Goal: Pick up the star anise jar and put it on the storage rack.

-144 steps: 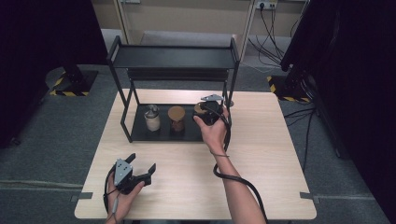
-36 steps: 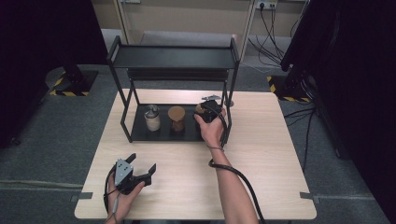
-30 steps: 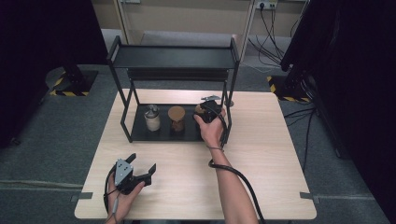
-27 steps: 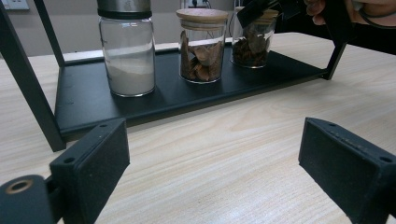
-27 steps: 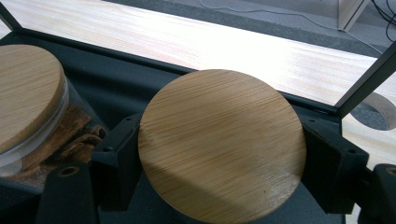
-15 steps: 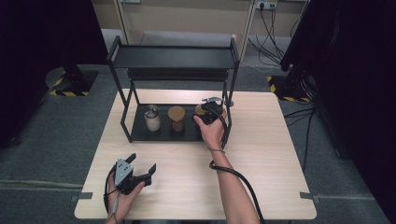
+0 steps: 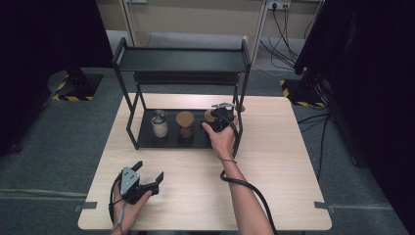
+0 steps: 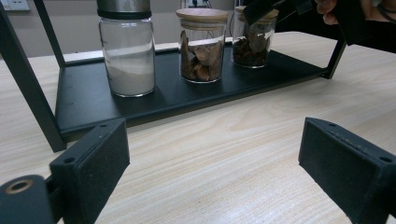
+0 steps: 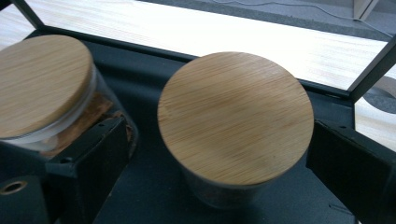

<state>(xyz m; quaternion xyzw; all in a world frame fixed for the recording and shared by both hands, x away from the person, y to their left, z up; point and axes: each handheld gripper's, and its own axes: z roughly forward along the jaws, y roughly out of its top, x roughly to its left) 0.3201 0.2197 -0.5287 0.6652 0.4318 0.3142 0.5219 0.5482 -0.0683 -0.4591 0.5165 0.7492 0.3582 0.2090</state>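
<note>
While fingers (image 9: 355,172) just opened, jar (image 9: 236,116) sits between, untouched

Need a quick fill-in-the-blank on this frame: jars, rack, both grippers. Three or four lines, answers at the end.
1. The rack's lower shelf holds ___ jars.
2. The jar with white powder has a ___ lid, not a bamboo one.
3. The right gripper hangs over the bamboo-lidded jar at the shelf's right end, jaws ___ on either side of it.
4. The left gripper rests on the ___, jaws open with nothing between them.

Missing words: three; metal; open; table
</note>
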